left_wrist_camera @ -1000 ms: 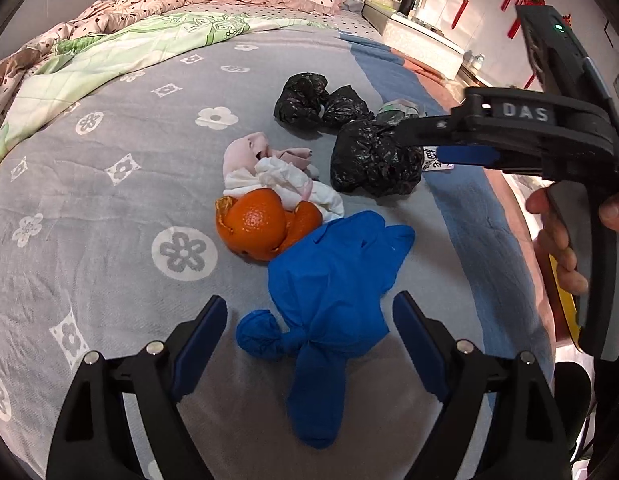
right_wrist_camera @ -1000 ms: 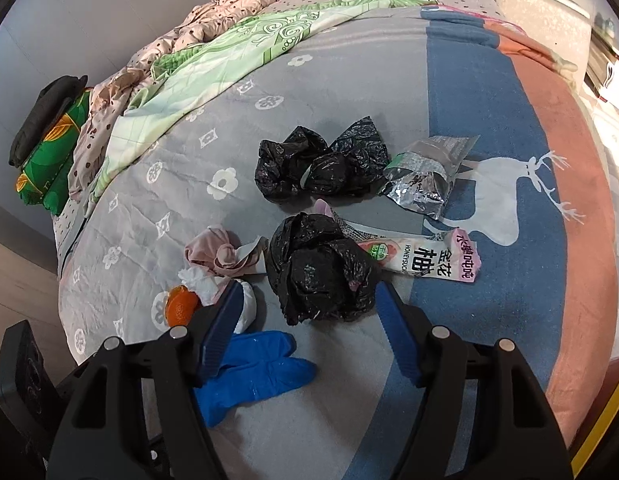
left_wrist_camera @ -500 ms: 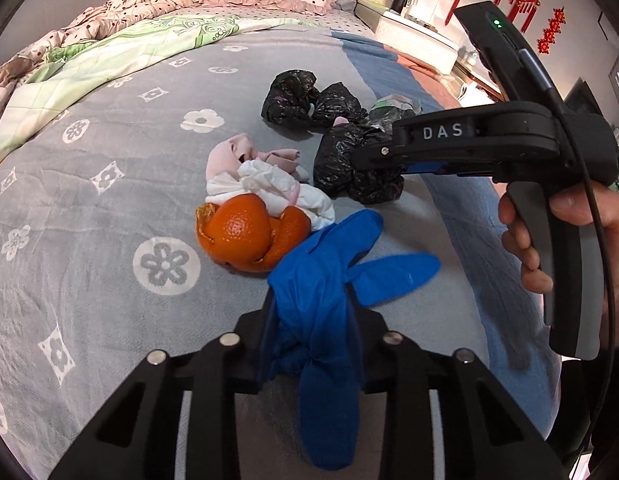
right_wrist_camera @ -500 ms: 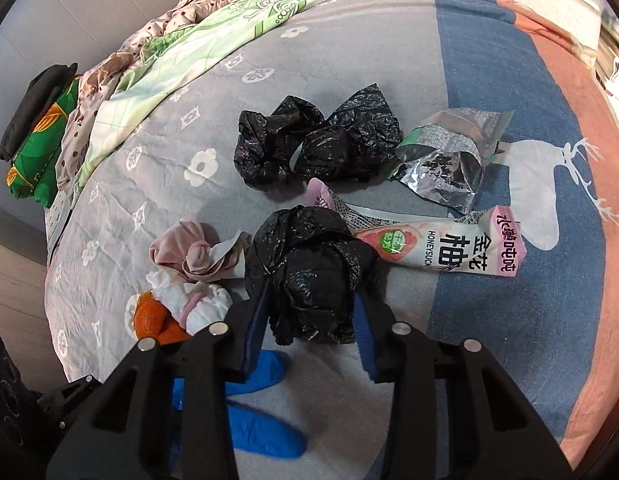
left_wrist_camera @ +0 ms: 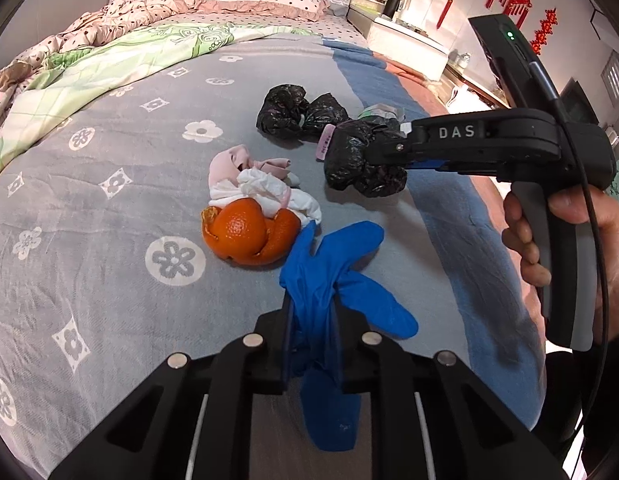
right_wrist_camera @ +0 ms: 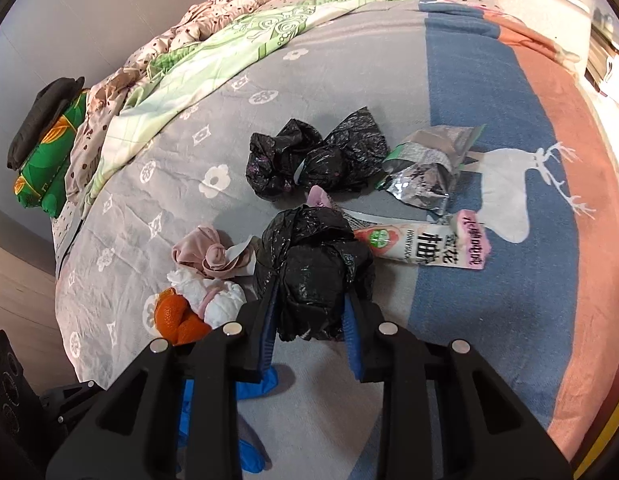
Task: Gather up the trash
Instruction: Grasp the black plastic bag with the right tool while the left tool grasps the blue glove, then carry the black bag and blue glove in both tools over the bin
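Both once-wide grippers closing: left gripper [left_wrist_camera: 311, 344] pinches blue glove [left_wrist_camera: 329, 276], right gripper [right_wrist_camera: 309, 320] black bag [right_wrist_camera: 309, 256]

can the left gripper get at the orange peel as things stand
Probably not yet. The left gripper is closing on the blue glove, which fills its jaws. The orange peel lies just ahead, unobstructed, so the path looks free once the glove is dropped.

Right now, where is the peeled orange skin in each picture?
Left wrist view: the orange peel lies at the middle, just left of the crumpled blue rubber glove.
Right wrist view: the peel is at the lower left, partly behind the gripper.
Shared landmark: the white crumpled tissue touching the peel.
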The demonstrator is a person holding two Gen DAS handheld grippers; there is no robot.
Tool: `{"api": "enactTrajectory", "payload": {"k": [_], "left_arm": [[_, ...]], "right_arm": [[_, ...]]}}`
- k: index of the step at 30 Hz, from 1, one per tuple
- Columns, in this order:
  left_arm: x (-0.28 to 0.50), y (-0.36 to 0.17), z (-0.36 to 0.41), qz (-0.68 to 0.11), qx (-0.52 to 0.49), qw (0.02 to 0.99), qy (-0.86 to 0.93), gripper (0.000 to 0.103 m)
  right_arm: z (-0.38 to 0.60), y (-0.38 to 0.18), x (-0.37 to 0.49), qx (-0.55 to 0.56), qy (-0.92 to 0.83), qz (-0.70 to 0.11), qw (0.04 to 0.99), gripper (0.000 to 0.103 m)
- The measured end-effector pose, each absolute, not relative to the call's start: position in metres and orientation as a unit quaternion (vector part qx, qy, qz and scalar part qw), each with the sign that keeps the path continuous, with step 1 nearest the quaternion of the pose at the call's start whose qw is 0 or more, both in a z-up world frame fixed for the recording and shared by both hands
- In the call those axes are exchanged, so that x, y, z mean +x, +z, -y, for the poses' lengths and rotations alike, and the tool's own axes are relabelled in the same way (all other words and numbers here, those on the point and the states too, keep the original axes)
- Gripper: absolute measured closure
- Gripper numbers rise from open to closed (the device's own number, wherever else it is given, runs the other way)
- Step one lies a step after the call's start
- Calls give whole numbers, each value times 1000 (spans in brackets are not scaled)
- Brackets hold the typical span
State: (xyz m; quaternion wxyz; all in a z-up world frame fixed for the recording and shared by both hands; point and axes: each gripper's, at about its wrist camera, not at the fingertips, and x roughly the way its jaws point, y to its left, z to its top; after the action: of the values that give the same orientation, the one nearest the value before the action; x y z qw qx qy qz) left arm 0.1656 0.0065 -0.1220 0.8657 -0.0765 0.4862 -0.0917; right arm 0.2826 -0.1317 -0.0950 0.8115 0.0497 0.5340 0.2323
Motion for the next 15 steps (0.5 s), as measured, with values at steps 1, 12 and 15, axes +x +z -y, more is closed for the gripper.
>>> {"api": "enactTrajectory", "payload": {"k": [1, 12, 15], "left_arm": [[164, -120, -6, -484, -76, 867, -93, 90], [148, -92, -3, -459, -63, 881, -97, 90], [143, -84, -2, -452, -60, 884, -98, 90]], "right_arm": [[136, -93, 281, 54, 231, -532, 812, 75], [180, -53, 262, 92, 222, -502, 831, 75], [192, -41, 255, 100, 222, -494, 835, 75]]}}
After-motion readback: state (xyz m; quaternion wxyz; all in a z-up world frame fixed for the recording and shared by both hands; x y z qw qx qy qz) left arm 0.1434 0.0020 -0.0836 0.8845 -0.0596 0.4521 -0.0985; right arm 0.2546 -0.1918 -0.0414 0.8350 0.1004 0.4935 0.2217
